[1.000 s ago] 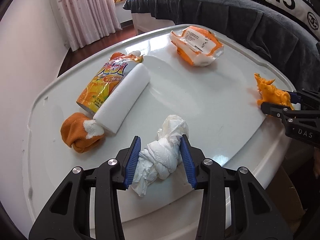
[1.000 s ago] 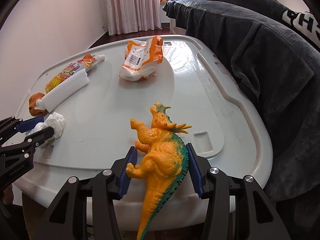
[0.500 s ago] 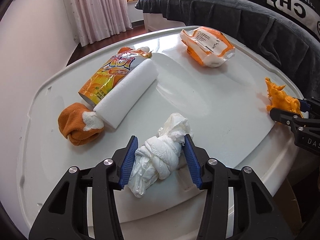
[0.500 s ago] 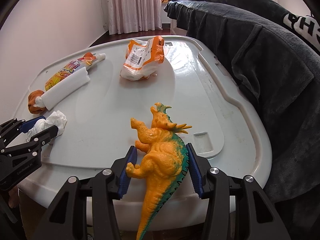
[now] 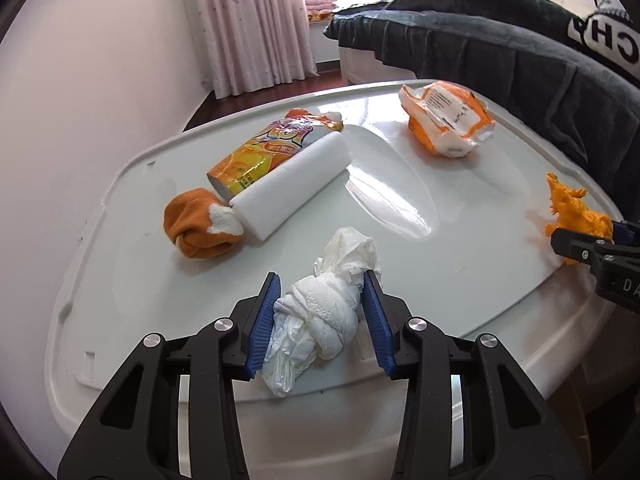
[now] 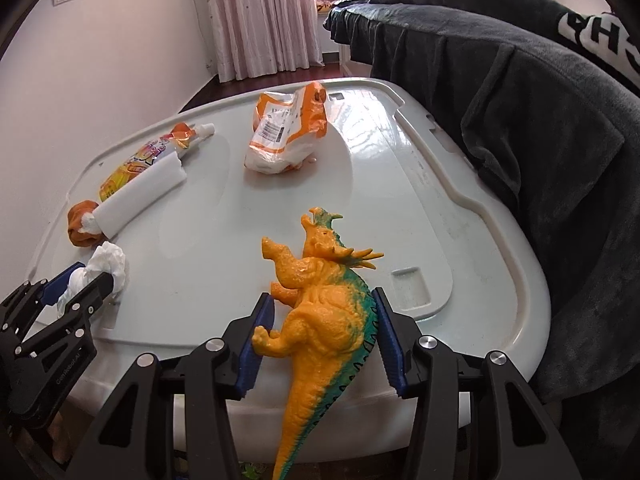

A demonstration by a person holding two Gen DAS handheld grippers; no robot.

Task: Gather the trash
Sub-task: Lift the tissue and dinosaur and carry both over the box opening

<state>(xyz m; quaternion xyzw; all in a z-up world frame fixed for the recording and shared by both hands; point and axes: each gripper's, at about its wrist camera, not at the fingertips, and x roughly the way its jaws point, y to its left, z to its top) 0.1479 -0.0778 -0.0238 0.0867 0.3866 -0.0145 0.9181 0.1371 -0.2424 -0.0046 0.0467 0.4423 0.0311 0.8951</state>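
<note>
My left gripper (image 5: 320,300) is shut on a crumpled white tissue wad (image 5: 324,312) at the near edge of the white table (image 5: 400,208). My right gripper (image 6: 324,320) is shut on an orange and green toy dinosaur (image 6: 324,300) at the table's right front edge. On the table lie an orange juice pouch (image 5: 272,148), a white foam roll (image 5: 296,184), an orange sock ball (image 5: 200,228) and an orange-white snack bag (image 5: 444,124). The tissue wad also shows in the right wrist view (image 6: 104,268), and the dinosaur in the left wrist view (image 5: 572,208).
A dark blanket (image 6: 520,100) on a bed runs along the table's right side. Pink curtains (image 5: 248,24) hang at the back, and a white wall (image 5: 80,80) stands on the left. The table has a raised rim (image 6: 504,220).
The left gripper has risen and pulled back a little with the tissue wad, so more of the room shows. The right gripper and the dinosaur have barely moved.
</note>
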